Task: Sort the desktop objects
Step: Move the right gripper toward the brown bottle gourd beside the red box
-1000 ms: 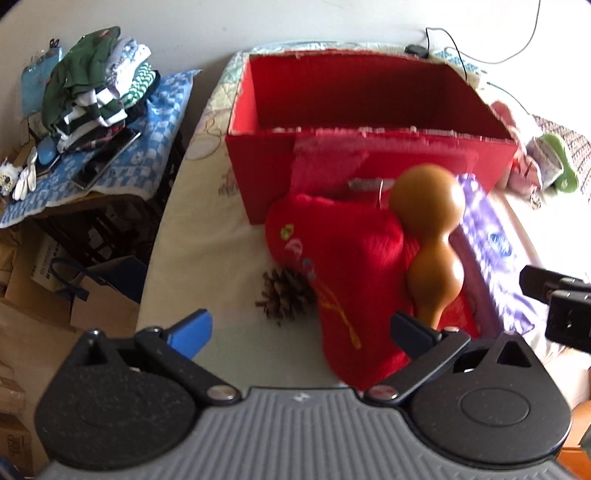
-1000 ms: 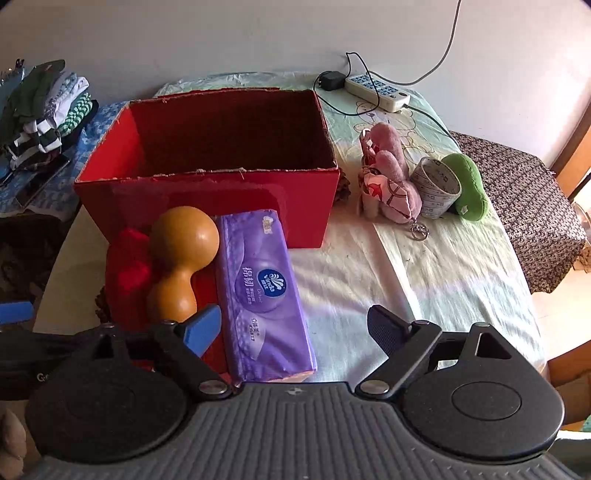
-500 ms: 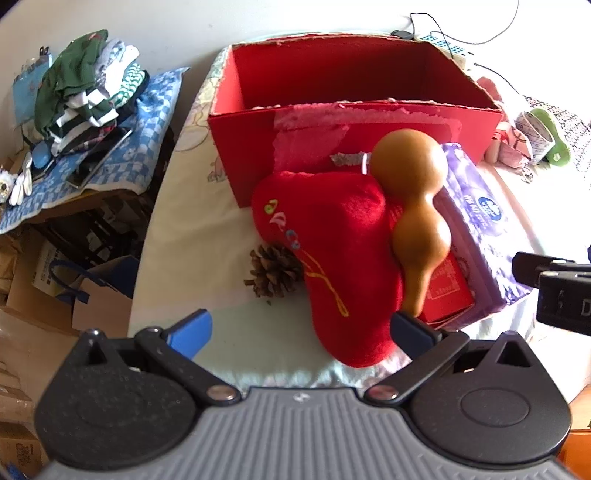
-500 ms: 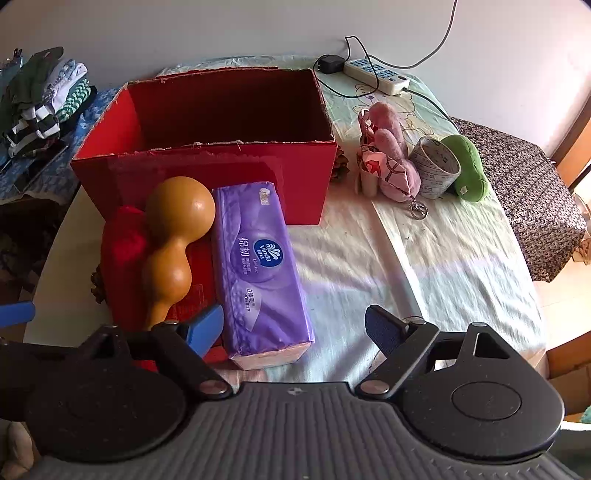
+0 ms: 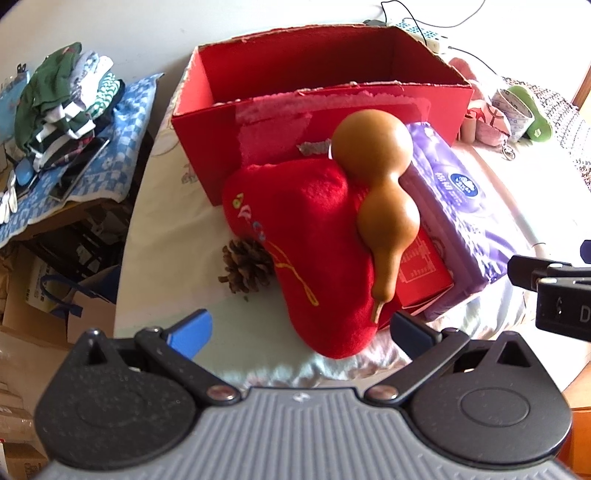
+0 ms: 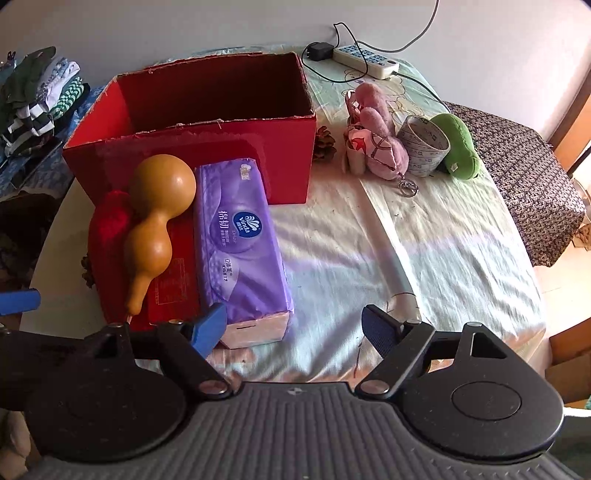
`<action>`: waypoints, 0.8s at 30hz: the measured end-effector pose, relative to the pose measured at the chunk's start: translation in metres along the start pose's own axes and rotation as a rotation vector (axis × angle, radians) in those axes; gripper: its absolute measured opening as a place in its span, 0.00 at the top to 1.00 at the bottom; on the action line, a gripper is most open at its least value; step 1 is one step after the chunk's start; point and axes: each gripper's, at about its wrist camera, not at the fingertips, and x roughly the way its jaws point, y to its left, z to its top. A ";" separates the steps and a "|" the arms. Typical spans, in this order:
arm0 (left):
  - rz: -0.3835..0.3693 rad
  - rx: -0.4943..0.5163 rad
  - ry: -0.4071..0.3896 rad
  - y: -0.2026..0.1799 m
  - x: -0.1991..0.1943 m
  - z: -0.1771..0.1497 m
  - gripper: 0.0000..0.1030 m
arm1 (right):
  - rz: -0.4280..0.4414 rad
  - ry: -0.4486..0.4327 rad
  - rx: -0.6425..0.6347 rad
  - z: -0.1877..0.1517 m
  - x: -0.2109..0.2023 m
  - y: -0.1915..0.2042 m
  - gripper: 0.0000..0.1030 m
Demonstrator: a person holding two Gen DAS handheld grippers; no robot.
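the tan, smooth bottle gourd [image 5: 376, 184] lies across a red plush heart cushion [image 5: 314, 251] and a flat red box [image 5: 424, 269], just before the open red cardboard box [image 5: 280, 122] on the desk [image 6: 369, 240]. a purple tissue pack [image 6: 240, 240] lies beside it. left tool [image 5: 299, 328] spread, empty; right tool [image 6: 295, 328] spread wide, holding nothing.

Sunlight fell across the pale sheet-covered tabletop [image 6: 424, 236] against a plain white wall [image 6: 184, 26]; cardboard boxes [image 5: 40, 306] crowded the floor beside it.
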 end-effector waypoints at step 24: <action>-0.060 -0.027 -0.133 0.032 -0.010 0.005 0.01 | 0.077 -0.095 0.063 0.031 -0.003 -0.002 0.25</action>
